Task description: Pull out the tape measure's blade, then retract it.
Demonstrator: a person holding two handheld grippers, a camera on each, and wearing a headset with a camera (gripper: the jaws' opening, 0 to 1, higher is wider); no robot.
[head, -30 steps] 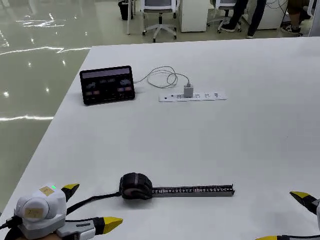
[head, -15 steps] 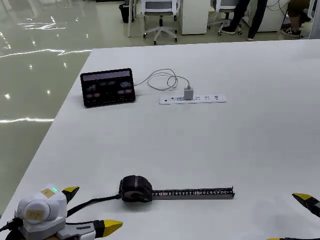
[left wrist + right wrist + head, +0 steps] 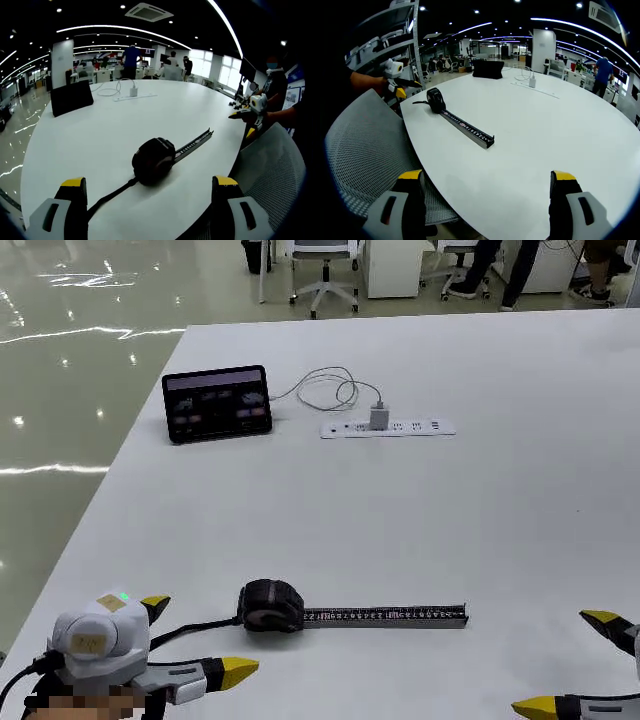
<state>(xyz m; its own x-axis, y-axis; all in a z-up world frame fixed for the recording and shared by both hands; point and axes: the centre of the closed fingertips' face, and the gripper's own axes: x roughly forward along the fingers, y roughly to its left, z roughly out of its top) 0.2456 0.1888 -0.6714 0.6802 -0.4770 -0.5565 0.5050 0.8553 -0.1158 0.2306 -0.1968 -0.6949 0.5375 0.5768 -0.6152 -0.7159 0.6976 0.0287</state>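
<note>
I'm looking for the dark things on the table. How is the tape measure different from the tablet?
The tape measure is a rounded lump with a long blade pulled out; the tablet is a flat rectangle. The tape measure lies flat near the front edge; the tablet stands propped up farther back, its screen lit. Both are dark and sit on the white table.
</note>
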